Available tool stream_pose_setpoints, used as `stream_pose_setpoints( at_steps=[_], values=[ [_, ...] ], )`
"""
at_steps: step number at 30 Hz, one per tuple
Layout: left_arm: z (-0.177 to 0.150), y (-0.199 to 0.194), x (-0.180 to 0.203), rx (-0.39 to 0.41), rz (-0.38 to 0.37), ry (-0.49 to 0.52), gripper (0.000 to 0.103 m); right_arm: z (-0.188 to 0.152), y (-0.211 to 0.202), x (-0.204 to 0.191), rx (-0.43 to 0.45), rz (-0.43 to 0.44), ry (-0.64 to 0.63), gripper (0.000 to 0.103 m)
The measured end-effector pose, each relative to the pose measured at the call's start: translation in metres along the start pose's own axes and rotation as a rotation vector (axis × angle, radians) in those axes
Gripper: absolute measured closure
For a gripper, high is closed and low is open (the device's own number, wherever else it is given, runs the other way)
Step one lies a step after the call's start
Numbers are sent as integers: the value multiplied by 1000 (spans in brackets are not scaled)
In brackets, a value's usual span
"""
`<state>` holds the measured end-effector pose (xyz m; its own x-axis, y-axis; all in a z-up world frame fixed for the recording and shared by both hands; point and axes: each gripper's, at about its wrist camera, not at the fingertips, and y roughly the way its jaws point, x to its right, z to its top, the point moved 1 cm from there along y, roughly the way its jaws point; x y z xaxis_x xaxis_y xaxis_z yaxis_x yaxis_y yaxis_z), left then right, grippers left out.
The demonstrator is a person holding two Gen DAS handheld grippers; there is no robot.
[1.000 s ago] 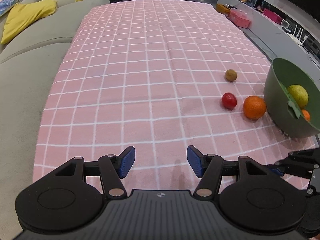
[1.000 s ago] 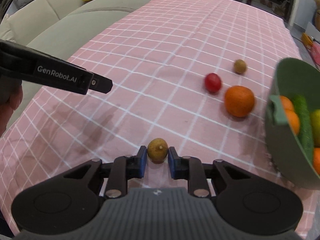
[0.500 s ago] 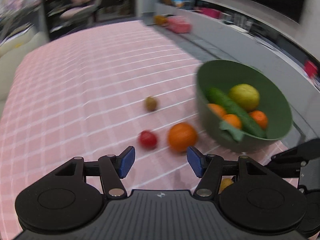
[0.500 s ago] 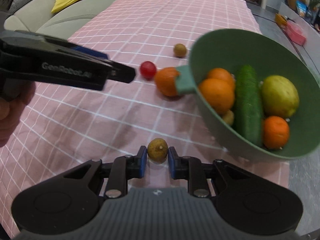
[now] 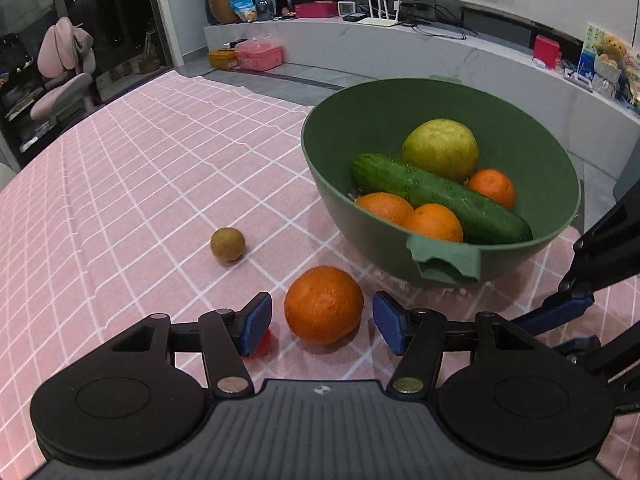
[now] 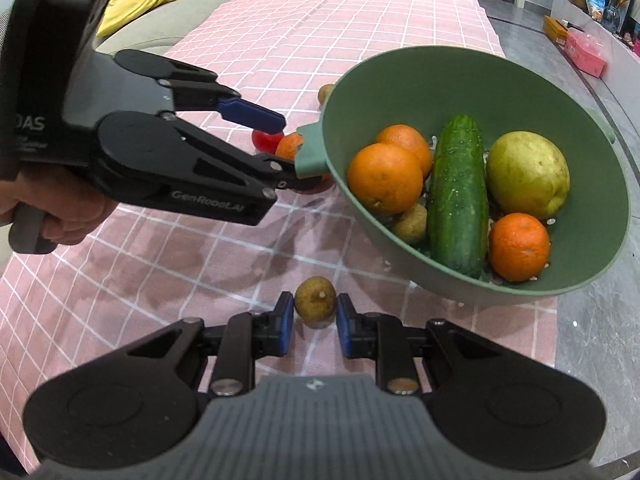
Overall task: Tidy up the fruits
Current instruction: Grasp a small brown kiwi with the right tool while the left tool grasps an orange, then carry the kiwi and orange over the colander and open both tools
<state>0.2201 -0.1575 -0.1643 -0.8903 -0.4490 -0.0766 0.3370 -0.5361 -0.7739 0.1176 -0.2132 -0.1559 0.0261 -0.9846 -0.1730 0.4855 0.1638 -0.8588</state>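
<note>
The right gripper (image 6: 316,316) holds a small brown fruit (image 6: 315,300) tightly between its pads, above the pink checked worktop (image 6: 160,264). The left gripper (image 5: 322,322) is wide, a loose orange (image 5: 324,304) between its fingers, not pressed. Behind stands the green bowl (image 5: 384,128) with a cucumber (image 5: 440,196) and citrus.

A bowl (image 5: 436,92) stands on the tablecloth (image 5: 120,184), near the table's edge. In it a cucumber (image 5: 440,196) lies between a pear (image 5: 440,148) and two oranges (image 5: 434,222); another orange (image 5: 492,186) lies beside the pear. Before the bowl lies a loose orange (image 5: 324,304) on the cloth, between the left gripper's (image 5: 322,322) fingers without touching them. To its left, further away, lies a small round fruit (image 5: 227,244).
</note>
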Motion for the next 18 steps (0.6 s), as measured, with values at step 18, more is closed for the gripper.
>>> stream_pose_setpoints(
  at_steps=[18],
  values=[
    [-7, -13, -5, -17, -24, -22, 54, 3, 5, 0, -10, -1, -9, 84]
  ],
)
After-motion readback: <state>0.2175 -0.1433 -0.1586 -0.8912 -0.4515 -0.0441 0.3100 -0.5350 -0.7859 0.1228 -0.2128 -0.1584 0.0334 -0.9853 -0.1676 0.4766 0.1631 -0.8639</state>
